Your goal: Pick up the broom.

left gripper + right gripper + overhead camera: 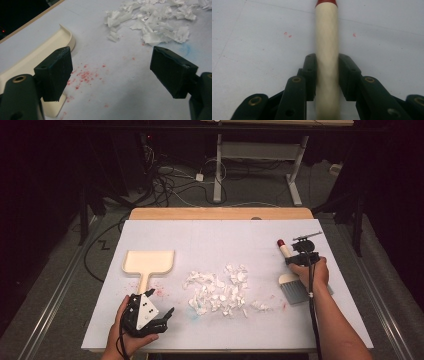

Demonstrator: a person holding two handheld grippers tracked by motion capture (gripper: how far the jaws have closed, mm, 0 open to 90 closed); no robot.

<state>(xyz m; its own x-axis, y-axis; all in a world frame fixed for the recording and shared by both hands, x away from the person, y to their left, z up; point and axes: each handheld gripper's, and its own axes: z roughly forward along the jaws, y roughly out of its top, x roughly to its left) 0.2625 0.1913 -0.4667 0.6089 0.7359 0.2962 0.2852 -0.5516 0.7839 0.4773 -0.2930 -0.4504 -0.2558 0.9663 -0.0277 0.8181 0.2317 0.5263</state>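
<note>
Jaws of right gripper (327,75) clamped, brush handle (326,40) between them

Even overhead light falls on the white table sheet (225,240), while the room around it sinks into near-black. Shadows are soft and short. Between the right gripper's jaws the brush handle (327,50) smears into blur near the lens. Beyond the left gripper's jaws the paper scraps (152,22) look slightly soft and washed out.
</note>
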